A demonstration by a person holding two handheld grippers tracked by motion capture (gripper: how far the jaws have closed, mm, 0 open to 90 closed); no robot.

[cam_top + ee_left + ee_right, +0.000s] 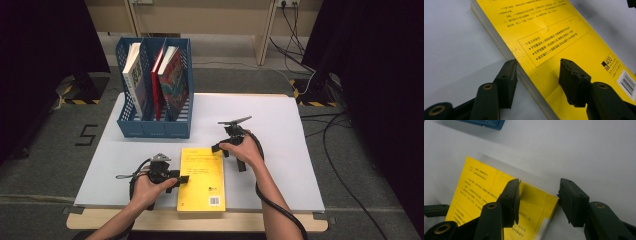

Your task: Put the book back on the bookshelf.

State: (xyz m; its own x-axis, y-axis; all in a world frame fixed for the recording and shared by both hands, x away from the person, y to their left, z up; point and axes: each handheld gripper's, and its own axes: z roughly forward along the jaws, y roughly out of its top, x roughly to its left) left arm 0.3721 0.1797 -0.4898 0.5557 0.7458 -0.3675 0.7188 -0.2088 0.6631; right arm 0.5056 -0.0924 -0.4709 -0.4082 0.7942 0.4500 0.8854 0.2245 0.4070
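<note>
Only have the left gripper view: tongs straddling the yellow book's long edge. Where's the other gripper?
Observer: The right tongs stand open at the far right corner of the yellow book, with one jaw over the cover and one past its edge.
Operator: Anything else on the table?
Observer: A blue file holder stands at the far left, apart from the book.
Operator: Anything in it?
Observer: Three books lean inside it. I cannot tell whether a slot is free.
</note>
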